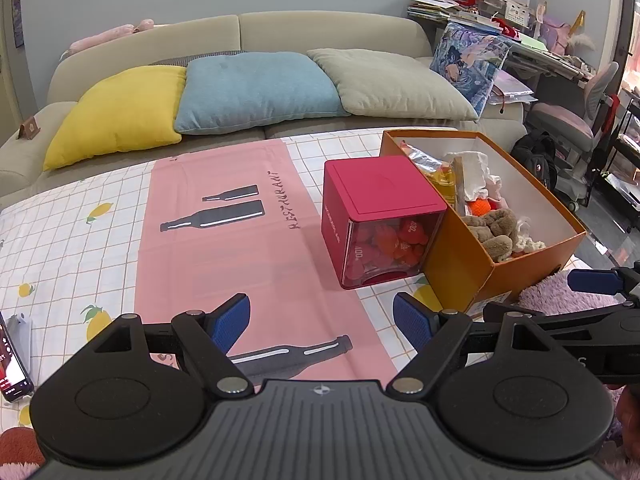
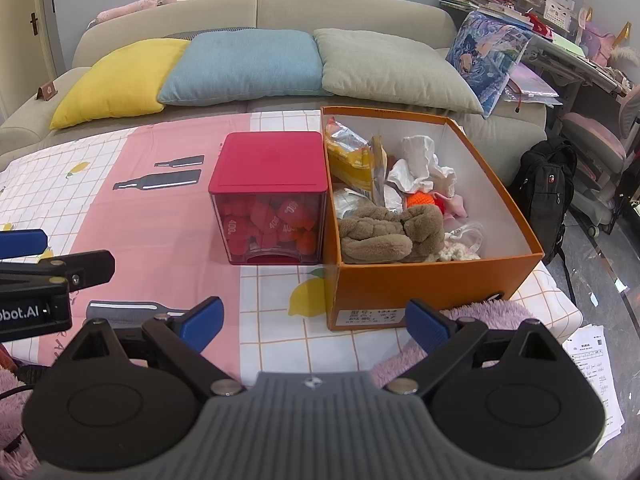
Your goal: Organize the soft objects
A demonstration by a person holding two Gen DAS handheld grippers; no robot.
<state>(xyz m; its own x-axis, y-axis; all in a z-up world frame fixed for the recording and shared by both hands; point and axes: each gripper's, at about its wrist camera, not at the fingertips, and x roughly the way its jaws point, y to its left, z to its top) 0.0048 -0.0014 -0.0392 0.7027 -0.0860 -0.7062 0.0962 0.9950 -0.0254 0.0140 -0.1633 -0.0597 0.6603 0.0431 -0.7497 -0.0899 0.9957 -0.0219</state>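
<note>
Currently, left hand-held gripper (image 1: 322, 320) wide and empty at lower centre, right hand-held gripper (image 2: 314, 322) likewise, open orange cardboard box (image 2: 420, 284) of soft items touching red plastic cube container (image 2: 270, 168), centre frame.

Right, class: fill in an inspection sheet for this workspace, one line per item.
Surface: pink and lemon-check tablecloth.
Job's things: open orange cardboard box holding brown plush toy, orange knitted ball, white crumpled cloth.
Clutter: red lidded cube container touching the box; phone.
Grippers: left gripper and right gripper open, empty.
Cables: black cable.
Surroundings: beige sofa, black backpack.
</note>
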